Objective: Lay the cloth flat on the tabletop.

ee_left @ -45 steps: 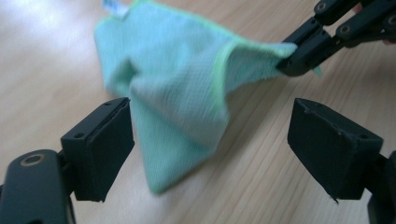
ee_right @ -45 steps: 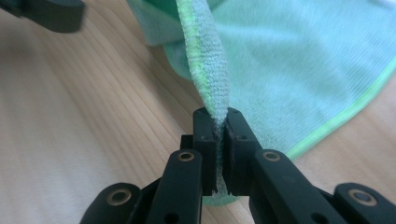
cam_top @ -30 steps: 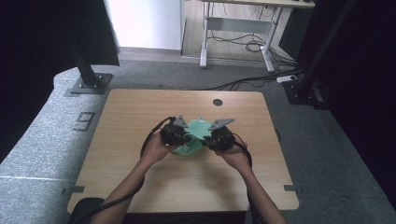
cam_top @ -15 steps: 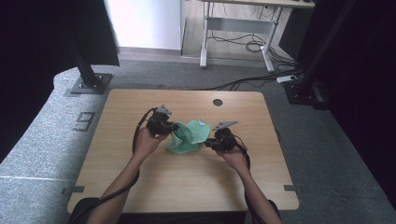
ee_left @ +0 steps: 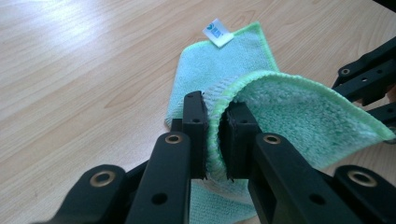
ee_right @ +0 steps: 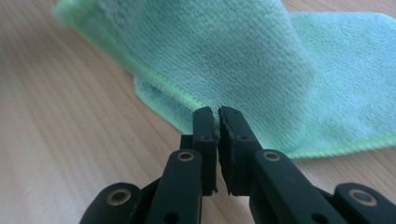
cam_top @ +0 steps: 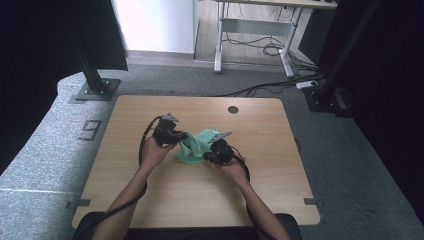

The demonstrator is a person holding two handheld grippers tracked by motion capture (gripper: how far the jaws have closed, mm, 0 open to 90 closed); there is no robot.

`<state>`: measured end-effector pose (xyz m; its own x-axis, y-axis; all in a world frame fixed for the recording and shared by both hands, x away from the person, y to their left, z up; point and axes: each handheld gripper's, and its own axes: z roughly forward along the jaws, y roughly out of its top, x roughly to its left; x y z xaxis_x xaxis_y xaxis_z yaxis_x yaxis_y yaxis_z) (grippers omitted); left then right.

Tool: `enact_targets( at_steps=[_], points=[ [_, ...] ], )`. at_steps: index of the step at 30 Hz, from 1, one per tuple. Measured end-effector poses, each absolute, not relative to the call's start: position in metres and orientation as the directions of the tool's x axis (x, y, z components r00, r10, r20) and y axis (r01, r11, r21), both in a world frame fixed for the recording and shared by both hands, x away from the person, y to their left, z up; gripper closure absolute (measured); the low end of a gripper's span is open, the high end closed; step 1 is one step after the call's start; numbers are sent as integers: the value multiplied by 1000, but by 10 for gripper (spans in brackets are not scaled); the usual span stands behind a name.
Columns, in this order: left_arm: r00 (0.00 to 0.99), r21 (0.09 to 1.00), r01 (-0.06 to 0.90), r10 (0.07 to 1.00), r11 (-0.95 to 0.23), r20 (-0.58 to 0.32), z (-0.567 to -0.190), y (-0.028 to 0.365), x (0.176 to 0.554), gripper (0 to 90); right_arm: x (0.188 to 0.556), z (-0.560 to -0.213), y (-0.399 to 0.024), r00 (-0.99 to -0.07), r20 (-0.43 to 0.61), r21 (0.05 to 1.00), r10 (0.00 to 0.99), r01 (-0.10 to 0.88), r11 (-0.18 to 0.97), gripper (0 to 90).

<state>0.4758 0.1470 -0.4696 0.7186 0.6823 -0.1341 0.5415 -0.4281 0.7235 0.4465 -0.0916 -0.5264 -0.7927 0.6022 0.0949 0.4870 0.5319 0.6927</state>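
A green cloth point(cam_top: 196, 144) lies partly on the wooden table point(cam_top: 150, 200), stretched between my two grippers. My left gripper point(cam_top: 179, 136) is shut on a raised fold of its hem; in the left gripper view the pads point(ee_left: 196, 116) pinch the cloth point(ee_left: 224, 60), whose white label point(ee_left: 218, 32) lies on the flat part beyond. My right gripper point(cam_top: 209, 154) sits low at the cloth's near-right end. Its jaws have just closed further, and in the right gripper view the gripper point(ee_right: 217, 116) nips the hem of the cloth point(ee_right: 224, 46) close to the tabletop.
A round hole point(cam_top: 233, 109) sits near the table's far edge. Black stands rise from the floor at far left point(cam_top: 92, 85) and far right point(cam_top: 325, 95). A desk frame point(cam_top: 250, 30) and cables lie beyond. Bare wood surrounds the cloth.
The left gripper has drawn away to the left with its end of the cloth. The right gripper has sunk toward the table. The cloth now spreads between them instead of being bunched.
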Motion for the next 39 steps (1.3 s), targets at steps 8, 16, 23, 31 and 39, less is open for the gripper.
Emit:
enact_targets(
  at_steps=[8,16,23,31,39],
  points=[
    [669,726,563,733,-394,-121,-475,160,479,813,451,-538,-91,-780,99,672,619,511,536,846],
    [583,717,612,803,-335,-123,-481,194,483,803,449,-538,-102,-766,112,667,633,530,523,855],
    [493,665,692,857,-281,-150,-509,234,481,758,445,-538,-116,-755,114,663,646,542,516,856],
    [475,630,724,866,-282,-158,-532,258,472,577,437,-537,-128,-749,115,656,653,550,516,855],
    [542,601,712,828,-363,-142,-530,268,459,397,429,-538,-137,-748,119,659,653,552,511,856]
  ],
)
